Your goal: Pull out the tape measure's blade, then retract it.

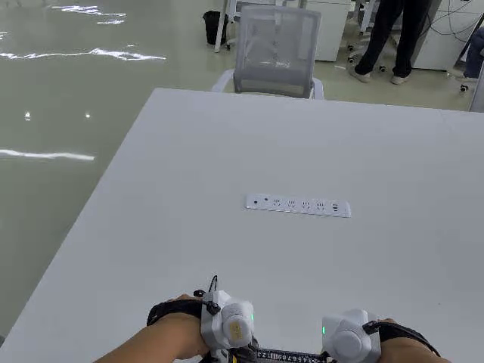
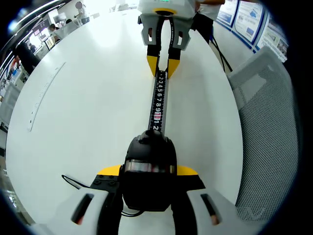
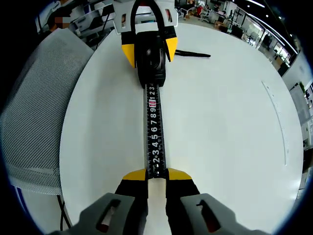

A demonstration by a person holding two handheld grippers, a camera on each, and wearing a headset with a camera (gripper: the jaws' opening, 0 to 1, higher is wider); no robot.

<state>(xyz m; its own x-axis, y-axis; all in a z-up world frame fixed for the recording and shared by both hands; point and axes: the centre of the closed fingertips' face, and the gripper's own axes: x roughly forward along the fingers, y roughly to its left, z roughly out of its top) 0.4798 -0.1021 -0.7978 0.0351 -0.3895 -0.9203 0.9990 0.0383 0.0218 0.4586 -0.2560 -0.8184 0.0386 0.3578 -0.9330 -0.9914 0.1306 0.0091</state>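
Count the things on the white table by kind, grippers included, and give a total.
Tape measure: 1
Power strip: 1
Grippers: 2, left gripper and right gripper
Total: 4

Office, white desk, mesh chair, power strip

Left gripper: bottom edge, over the surface.
Right gripper: level with it.
Tape measure: at my left gripper, blade stretched to my right.
Power strip: mid-surface.
Chair: far edge.
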